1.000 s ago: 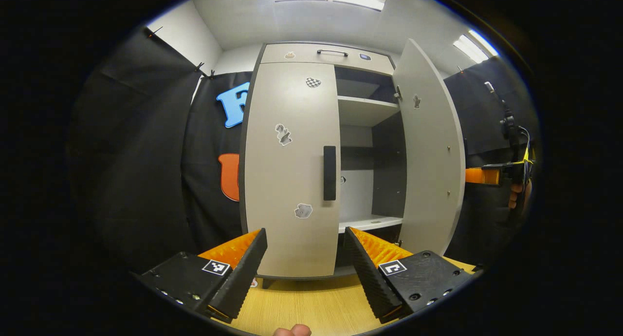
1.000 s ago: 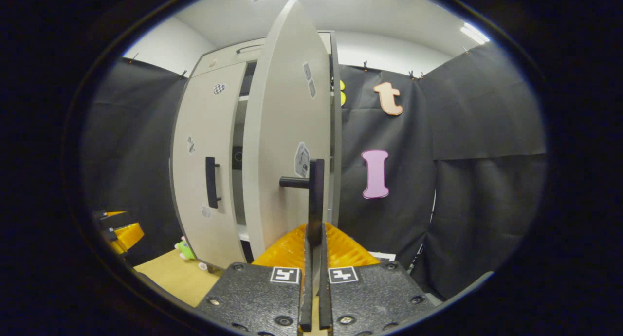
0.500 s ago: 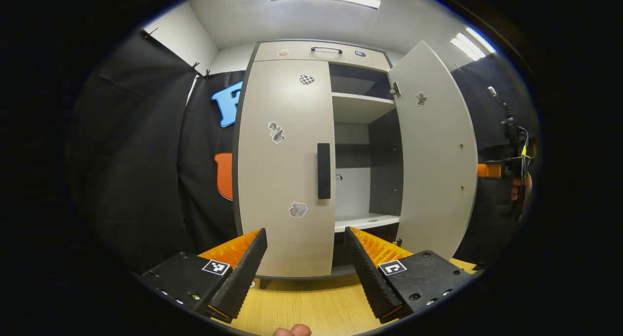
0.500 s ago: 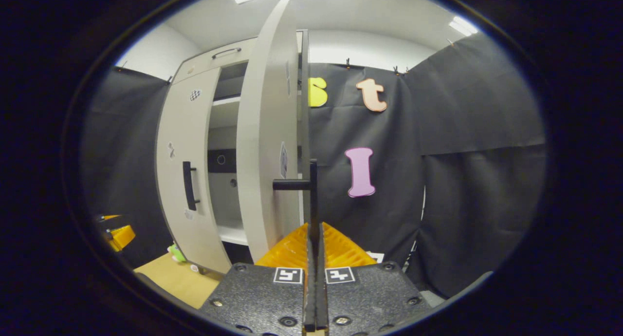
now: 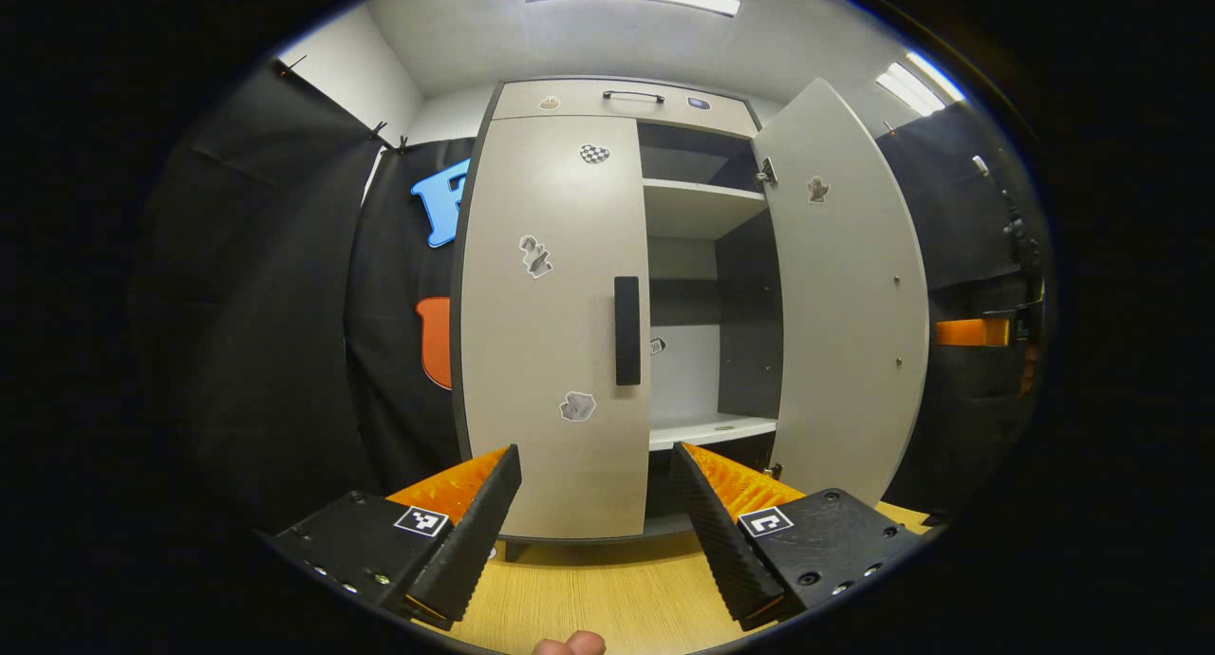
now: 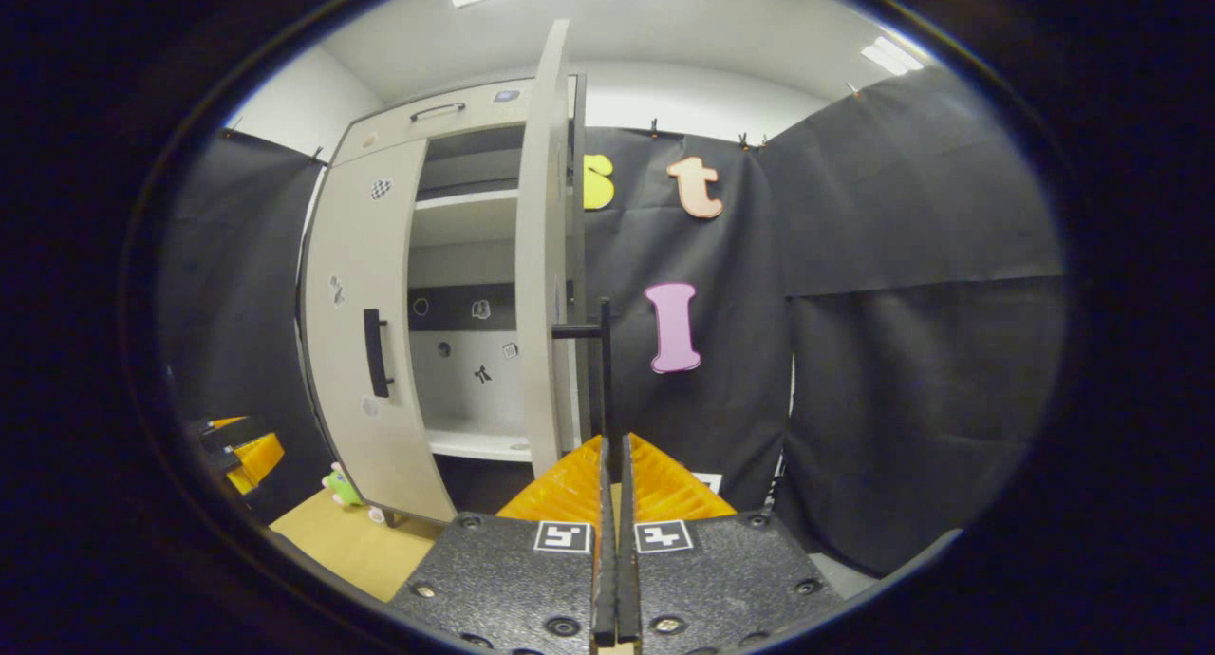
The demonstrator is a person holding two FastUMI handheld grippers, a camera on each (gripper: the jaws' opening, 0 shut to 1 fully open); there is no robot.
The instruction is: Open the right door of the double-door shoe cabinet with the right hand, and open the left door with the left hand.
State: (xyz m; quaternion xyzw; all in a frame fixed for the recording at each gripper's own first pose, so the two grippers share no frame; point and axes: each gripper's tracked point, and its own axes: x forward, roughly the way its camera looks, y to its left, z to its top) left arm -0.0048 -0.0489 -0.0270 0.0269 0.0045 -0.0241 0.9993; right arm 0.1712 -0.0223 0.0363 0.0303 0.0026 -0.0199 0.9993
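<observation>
right gripper clamped on the open right door's handle; left gripper, jaws apart, faces the closed left door's rigid vertical handle, likely the firmest grasp point.

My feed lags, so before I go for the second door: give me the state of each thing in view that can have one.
Right door: swung wide open.
Right door handle: clamped by the right gripper.
Left door: shut.
Left door handle: untouched.
Top drawer: shut.
Right gripper: jaws shut on the right door handle.
Left gripper: jaws open, holding nothing, short of the left door.
</observation>
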